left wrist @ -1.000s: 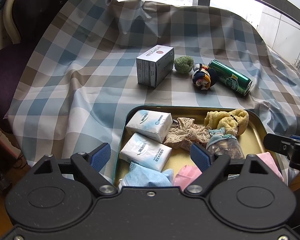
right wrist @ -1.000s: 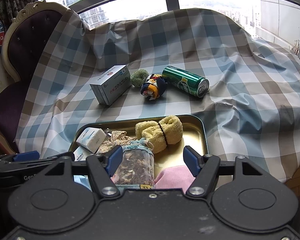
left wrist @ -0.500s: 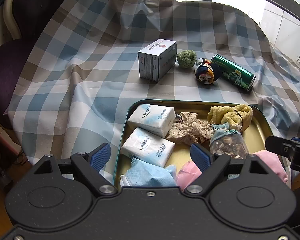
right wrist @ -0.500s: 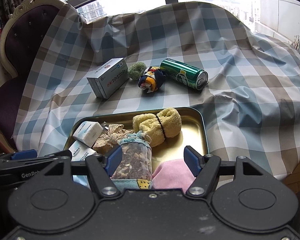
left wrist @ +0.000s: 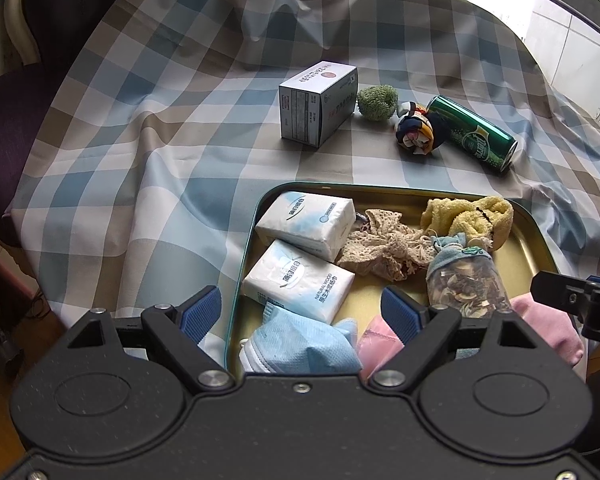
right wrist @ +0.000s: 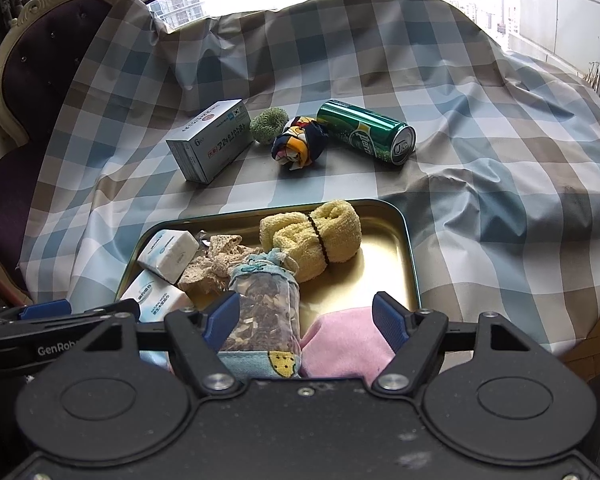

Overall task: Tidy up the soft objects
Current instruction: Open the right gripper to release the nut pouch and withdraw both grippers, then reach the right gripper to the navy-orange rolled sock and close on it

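The green can [right wrist: 366,132] read "Perrier", a tissue pack [left wrist: 298,280] "NATURAL WOOD"; the left gripper [left wrist: 300,312] stood spread, the right gripper [right wrist: 300,316] was opening, pinching nothing.

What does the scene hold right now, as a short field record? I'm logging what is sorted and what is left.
tray: gold metal tray on the checked cloth
in tray: two tissue packs, lace piece, yellow towel roll, potpourri sachet, blue mask, pink cloth
outside tray: white box, green fuzzy ball, patterned cloth bundle, green can on its side
left gripper: open, holding nothing
right gripper: fingers opening over sachet and pink cloth, not pressing
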Demonstrator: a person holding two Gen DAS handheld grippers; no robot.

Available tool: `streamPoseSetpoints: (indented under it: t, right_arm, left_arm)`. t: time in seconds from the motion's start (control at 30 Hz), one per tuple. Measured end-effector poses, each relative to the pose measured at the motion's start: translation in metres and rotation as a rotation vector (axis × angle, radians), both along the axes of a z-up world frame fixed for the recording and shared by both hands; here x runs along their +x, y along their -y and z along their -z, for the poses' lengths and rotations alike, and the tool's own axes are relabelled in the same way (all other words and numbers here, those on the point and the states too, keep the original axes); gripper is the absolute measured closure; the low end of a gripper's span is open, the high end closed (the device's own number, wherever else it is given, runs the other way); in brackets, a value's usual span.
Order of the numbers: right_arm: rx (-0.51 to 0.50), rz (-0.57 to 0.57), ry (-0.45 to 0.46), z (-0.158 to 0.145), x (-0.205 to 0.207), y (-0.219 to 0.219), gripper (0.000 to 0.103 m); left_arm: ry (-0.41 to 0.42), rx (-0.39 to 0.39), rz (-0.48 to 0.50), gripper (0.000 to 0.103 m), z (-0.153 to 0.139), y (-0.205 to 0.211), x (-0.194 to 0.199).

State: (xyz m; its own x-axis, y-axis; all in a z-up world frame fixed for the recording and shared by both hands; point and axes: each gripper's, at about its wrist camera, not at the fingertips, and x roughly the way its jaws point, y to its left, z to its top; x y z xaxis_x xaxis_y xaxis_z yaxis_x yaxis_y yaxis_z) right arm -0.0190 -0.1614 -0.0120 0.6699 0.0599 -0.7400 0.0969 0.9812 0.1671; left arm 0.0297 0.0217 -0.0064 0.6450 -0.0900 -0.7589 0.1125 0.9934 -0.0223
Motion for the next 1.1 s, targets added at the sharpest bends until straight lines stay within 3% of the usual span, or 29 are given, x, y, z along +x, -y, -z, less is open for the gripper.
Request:
streamPoseSetpoints:
  t: [0.43,0.53,0.63,0.8,1.1]
  right_arm:
    - [-0.029,0.002,0.041,-0.009,0.015,0.006,0.02]
    - [-0.041,-0.004,0.086,-0.017,0.026,0.006,0.015]
    - [-0.045,-0.012,0.156,-0.028,0.038,0.005,0.0]
    - [-0.013,0.033,0.28,-0.034,0.058,0.005,0.0]
    - [0.042,-0.033,0.213,-0.011,0.134,0.0,0.001]
  left_arm:
    - [0.04,0.005,0.034,0.014,-0.005,0.006,0.012]
    - [0.068,0.009,0.03,0.013,-0.008,0.007,0.019]
    - [0.101,0.017,0.016,0.004,-0.012,0.006,0.026]
    - [0.12,0.006,0.013,0.004,-0.015,0.005,0.042]
    - [0.067,-0.025,0.006,0.004,-0.007,0.004,0.068]
